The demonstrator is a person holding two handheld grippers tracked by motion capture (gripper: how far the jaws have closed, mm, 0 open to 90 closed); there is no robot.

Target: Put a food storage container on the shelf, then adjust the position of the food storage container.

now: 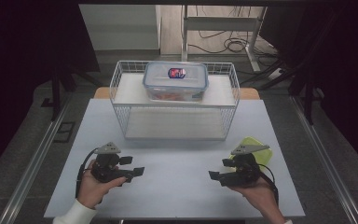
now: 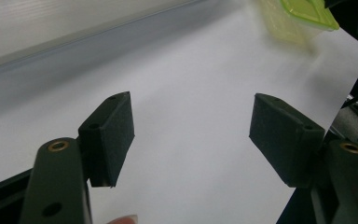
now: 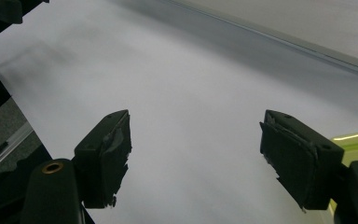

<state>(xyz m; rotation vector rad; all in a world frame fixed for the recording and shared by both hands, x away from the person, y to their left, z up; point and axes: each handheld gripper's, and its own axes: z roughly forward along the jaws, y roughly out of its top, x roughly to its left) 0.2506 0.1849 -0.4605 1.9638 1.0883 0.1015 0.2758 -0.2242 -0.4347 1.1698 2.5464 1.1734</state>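
Hand-held gripper on the left (image 1: 139, 166) rests low over the near part of the surface (image 1: 177, 158) with its jaws spread wide and nothing between them; the left gripper view confirms bare white top between its pads (image 2: 113, 135). The right hand-held gripper (image 1: 220, 169) stands the same way, jaws apart and empty, and points inward toward its partner. Just behind it, near the surface's right edge, lies the green container (image 1: 259, 150), the closest thing to either tool, and it looks like the next thing to be handled.

Trouble could come from that closeness. The container sits beside the right hand, behind the jaws instead of ahead of them, so a careless turn of the wrist could knock it toward the edge and off. It looks light and smooth-sided, so a pinch on its rim could let it tip or slide out. The trailing cable (image 1: 80, 175) on the left tool might also drag across the top.

Farther back stands a white wire rack (image 1: 121, 95) with two shelves; a clear lidded box (image 1: 175, 81) with a blue rim, holding something reddish, sits on the upper one. A reach up there would have to clear the rack's wire rim.

The surface is pale and matt, otherwise bare. Dark curtains close both sides; beyond are grey floor, metal legs and loose cables (image 1: 223, 44).
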